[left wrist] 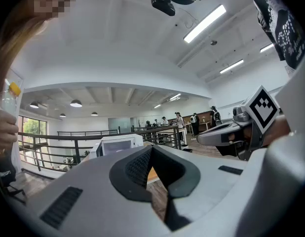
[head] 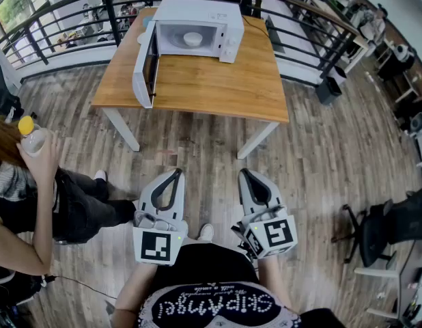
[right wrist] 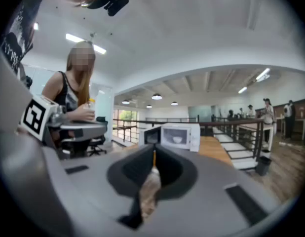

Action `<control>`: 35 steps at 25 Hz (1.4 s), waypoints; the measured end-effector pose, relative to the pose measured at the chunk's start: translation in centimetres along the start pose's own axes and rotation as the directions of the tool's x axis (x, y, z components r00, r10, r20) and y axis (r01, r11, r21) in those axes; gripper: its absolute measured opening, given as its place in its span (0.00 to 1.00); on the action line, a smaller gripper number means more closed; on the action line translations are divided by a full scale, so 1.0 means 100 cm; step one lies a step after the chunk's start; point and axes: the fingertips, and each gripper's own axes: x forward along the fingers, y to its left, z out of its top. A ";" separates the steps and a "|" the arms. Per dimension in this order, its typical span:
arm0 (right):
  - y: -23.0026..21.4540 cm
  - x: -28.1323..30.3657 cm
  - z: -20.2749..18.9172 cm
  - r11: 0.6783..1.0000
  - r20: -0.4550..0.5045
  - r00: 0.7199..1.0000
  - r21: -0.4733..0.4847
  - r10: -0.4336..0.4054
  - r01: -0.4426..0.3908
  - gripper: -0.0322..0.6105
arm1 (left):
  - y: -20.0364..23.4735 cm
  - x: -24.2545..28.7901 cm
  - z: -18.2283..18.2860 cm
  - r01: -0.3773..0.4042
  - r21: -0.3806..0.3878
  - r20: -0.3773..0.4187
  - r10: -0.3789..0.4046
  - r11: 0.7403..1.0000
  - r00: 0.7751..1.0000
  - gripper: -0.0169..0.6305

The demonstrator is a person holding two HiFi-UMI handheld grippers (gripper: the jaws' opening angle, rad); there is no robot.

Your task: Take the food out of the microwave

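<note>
A white microwave (head: 194,29) stands at the far side of a wooden table (head: 211,80), its door (head: 145,63) swung open to the left. Inside sits a white bowl (head: 192,38). The right gripper view shows the microwave (right wrist: 176,136) and the bowl (right wrist: 177,139) far ahead. In the left gripper view the microwave (left wrist: 116,144) is also distant. My left gripper (head: 175,175) and right gripper (head: 246,174) hang side by side over the floor, well short of the table, both shut and empty.
A person sits at the left, holding a bottle with a yellow cap (head: 30,135). A black railing (head: 67,12) runs behind the table. A black office chair (head: 382,231) stands at the right. Wooden floor lies between me and the table.
</note>
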 end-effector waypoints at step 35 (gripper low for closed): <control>-0.048 -0.009 -0.022 0.998 0.006 0.998 0.028 0.064 -0.064 0.11 | -0.025 0.025 -0.014 -0.104 0.012 -0.026 0.104 0.995 0.994 0.07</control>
